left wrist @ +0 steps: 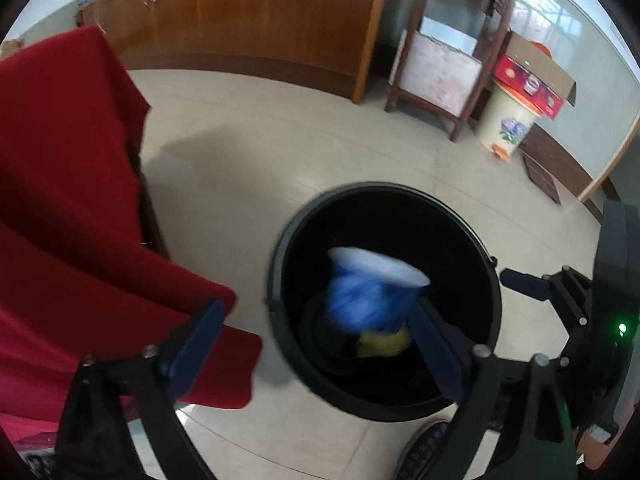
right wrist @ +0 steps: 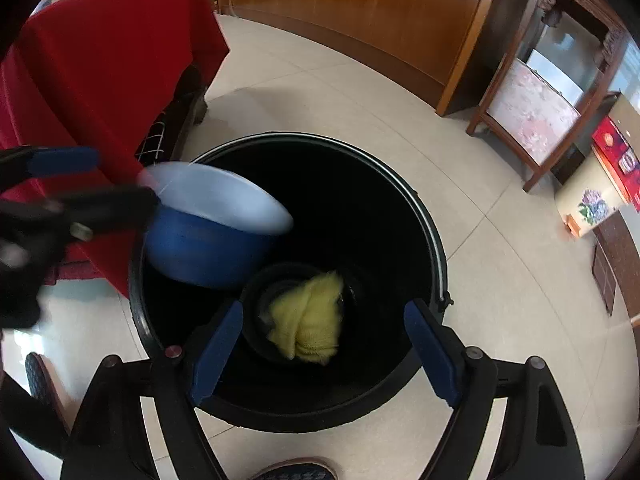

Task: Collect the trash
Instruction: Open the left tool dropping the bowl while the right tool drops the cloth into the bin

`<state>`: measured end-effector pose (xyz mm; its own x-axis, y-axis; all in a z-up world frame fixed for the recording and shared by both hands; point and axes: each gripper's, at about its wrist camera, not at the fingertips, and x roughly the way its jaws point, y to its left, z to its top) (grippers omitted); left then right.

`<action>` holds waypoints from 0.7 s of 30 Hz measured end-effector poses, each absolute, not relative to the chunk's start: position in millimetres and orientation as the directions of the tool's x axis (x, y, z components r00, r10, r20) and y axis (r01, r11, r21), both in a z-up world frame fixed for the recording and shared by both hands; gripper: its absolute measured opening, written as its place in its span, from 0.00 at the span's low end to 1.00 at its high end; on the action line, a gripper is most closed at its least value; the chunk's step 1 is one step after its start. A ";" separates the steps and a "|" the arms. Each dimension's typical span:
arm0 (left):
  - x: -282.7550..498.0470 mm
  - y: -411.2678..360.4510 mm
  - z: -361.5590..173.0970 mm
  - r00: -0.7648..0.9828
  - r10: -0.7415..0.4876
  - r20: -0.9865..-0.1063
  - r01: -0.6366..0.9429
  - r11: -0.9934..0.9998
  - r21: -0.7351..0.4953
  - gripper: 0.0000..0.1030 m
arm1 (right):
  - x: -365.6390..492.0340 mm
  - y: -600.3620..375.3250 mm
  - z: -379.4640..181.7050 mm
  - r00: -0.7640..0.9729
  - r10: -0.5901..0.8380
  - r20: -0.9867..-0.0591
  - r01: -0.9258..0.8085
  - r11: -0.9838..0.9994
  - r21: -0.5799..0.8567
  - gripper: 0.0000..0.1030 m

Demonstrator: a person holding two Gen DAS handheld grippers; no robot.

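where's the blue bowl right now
In both wrist views the blue bowl is tilted inside the black bin's mouth, on its left side in the right wrist view, above the yellow cloth.

Pale tiled floor [right wrist: 500,280], wooden cabinets [left wrist: 260,16], cushioned wooden chair [left wrist: 440,72]

A blurred blue cup [right wrist: 212,236] with white inside tilts within the black bin [right wrist: 400,208], above a crumpled yellow cloth [right wrist: 308,320].

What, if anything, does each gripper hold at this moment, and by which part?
Nothing. The left gripper and right gripper are both open, and the blue bowl sits free at the mouth of the black bucket, no pad pressing it.
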<state>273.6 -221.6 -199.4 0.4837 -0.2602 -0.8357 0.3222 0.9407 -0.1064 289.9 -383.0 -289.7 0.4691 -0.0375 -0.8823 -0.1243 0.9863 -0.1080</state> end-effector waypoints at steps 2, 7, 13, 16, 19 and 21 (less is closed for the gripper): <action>269.5 -218.3 -194.7 0.502 -0.239 -0.831 0.320 0.944 -0.078 0.93 | 288.5 -384.1 -284.4 0.469 -0.043 -0.882 -0.104 0.989 -0.103 0.83; 243.7 -205.1 -174.1 0.563 -0.202 -0.801 0.299 0.954 -0.030 0.95 | 280.0 -385.9 -261.5 0.490 -0.049 -0.870 -0.044 0.996 -0.081 0.88; 225.1 -174.5 -156.9 0.597 -0.184 -0.780 0.260 0.965 -0.029 0.95 | 265.5 -378.3 -228.5 0.528 -0.070 -0.846 0.023 0.997 -0.068 0.89; 216.3 -155.9 -151.7 0.619 -0.170 -0.767 0.231 0.972 -0.029 0.95 | 257.5 -371.0 -211.1 0.548 -0.078 -0.833 0.067 0.997 -0.049 0.89; 204.3 -134.8 -146.1 0.640 -0.150 -0.753 0.204 0.979 -0.022 0.95 | 248.6 -357.2 -195.9 0.575 -0.069 -0.815 0.081 0.996 -0.027 0.89; 196.3 -119.1 -142.7 0.652 -0.137 -0.745 0.181 0.983 -0.022 0.95 | 242.6 -344.1 -184.7 0.598 -0.059 -0.800 0.073 0.997 -0.018 0.89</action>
